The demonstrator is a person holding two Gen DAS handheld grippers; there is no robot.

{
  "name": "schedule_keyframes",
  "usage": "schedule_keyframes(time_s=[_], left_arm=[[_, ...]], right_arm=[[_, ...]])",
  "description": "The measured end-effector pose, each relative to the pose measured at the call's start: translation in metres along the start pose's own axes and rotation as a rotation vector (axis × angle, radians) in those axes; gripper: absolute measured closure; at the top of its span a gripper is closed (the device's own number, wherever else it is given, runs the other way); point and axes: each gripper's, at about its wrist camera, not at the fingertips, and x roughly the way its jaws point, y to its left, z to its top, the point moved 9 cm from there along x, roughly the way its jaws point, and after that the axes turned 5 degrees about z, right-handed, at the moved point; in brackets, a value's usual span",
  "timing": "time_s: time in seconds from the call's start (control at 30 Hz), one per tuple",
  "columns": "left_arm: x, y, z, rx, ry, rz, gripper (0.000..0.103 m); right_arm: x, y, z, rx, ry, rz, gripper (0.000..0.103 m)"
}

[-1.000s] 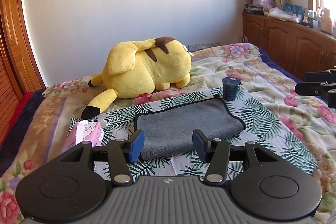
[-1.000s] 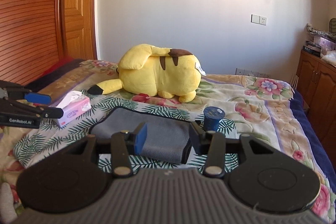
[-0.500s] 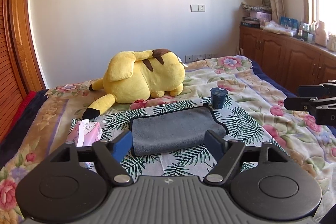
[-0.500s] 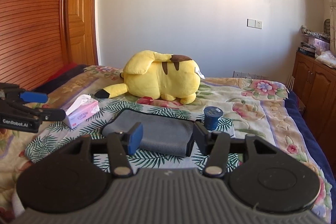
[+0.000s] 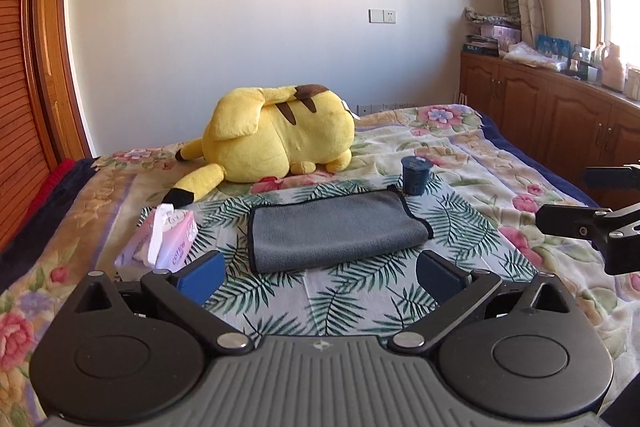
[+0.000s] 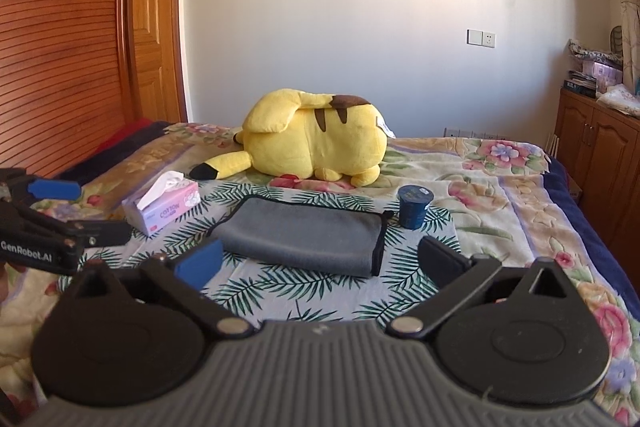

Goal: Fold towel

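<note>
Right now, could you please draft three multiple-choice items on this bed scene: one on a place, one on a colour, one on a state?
1. Where does the dark blue cup stand?
A. Beside the towel's far right corner
B. On the tissue box
C. On the plush toy

2. What colour is the towel?
A. Pink
B. Grey with dark edging
C. Yellow

3. How do the tools stand?
A. Both shut on the towel
B. Left shut, right open
C. Both open, holding nothing

Answers: 1 A, the cup sits on the cloth just past that corner. 2 B, grey pile, black trim. 3 C, the left tool and right tool show wide gaps short of the towel.
</note>
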Motion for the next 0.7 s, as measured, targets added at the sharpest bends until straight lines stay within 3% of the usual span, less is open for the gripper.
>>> schedule_keyframes(time_s=[0.7], left_arm=[[-0.04, -0.007, -0.046, -0.039, -0.011, 0.05, 0.016]], right_arm=[[-0.024, 0.02, -0.039, 0.027, 0.019, -0.003, 0.0]])
